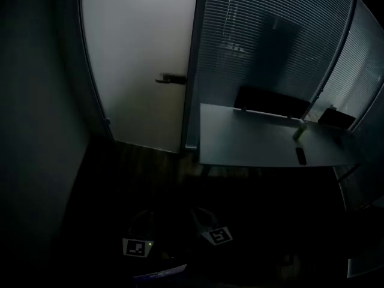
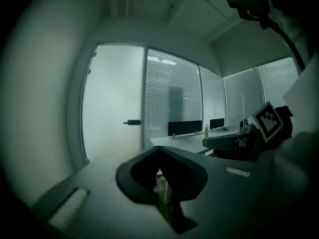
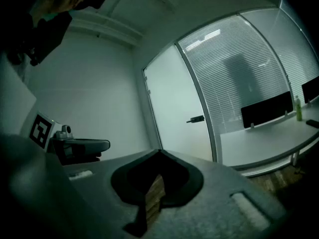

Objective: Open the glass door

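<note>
Glass door (image 1: 141, 59) shut — left gripper (image 2: 160, 156), right gripper (image 3: 159, 158) closed, empty.

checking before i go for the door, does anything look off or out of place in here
Nothing stands out. The glass door is shut, its handle level; the blinds hang even, and on the desk a bottle stands upright.

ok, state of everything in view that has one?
door, shut
handle, level, untouched
blinds, down
bottle, upright
left gripper, shut, empty
right gripper, shut, empty
</note>
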Demonstrator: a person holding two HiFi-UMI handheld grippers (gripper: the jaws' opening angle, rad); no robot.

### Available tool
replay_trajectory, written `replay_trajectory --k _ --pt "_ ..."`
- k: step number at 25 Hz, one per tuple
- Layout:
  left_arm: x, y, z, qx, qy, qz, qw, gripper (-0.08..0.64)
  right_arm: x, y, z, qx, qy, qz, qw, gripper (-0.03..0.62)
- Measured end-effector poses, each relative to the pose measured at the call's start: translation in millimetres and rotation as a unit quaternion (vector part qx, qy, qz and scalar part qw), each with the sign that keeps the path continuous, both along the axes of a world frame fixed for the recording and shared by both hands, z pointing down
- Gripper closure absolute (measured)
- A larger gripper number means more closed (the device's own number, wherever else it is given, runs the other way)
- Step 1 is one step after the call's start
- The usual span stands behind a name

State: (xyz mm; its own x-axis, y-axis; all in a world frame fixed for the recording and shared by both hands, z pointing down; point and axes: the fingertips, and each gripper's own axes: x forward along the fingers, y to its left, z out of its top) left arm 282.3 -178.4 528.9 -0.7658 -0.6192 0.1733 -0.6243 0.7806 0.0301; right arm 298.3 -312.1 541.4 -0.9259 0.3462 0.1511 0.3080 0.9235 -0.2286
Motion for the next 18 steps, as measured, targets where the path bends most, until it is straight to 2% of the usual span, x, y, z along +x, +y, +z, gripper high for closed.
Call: replay_trajectory --k 11,18 --pt "2.0 13.5 0.5 0.001 0.003 -0.001 1.0000 0.557 1.3 9.5 -2.1 -0.009 -0.006 0.004 1.000 0.592" --pt "-1.7 31.4 2.4 0.002 -0.001 0.002 1.0000 0.555 -1.8 28.7 1.5 0.002 -0.008 0.005 1.000 0.591"
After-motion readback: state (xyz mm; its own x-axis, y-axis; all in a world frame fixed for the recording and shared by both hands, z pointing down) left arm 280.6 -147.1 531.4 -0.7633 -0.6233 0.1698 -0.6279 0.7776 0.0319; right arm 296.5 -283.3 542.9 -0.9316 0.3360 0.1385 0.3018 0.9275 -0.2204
